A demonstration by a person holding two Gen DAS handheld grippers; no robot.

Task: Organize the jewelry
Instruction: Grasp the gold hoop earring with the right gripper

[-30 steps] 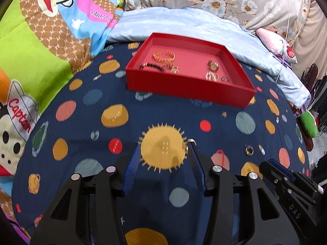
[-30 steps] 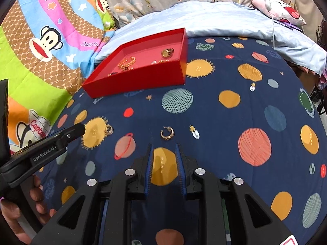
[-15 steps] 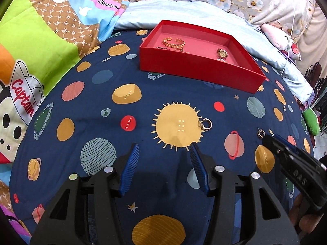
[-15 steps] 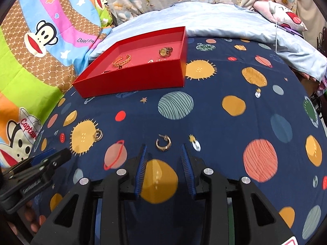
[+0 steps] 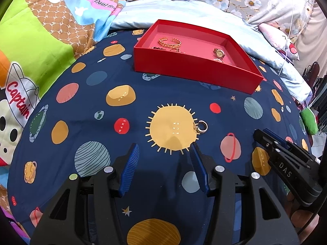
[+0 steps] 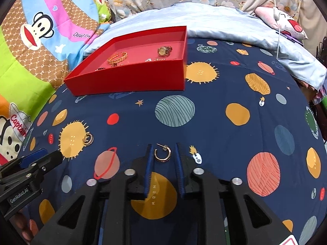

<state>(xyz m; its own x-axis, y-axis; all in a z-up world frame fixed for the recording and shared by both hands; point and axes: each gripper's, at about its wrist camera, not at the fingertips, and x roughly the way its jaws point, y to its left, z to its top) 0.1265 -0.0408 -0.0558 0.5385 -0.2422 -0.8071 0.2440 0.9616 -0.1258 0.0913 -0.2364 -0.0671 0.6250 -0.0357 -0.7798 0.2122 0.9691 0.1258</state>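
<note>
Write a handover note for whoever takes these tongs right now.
Right tongs: closing around a hoop earring on the bedspread, pads not yet on it.
Left tongs: open, empty, short of the second earring by the sun print.
Done: bangle and watch lie in the red tray, with a few small pieces.
Left: grip both earrings, put them in the tray.

A bed [image 5: 85,94] under a navy planet-print sheet carries a red tray [image 5: 190,71] near its far edge; one gold hoop earring [image 6: 162,154] and another hoop earring [image 5: 201,126] lie on the sheet, apart; a pale blue quilt [image 6: 214,26] lies behind the tray.
</note>
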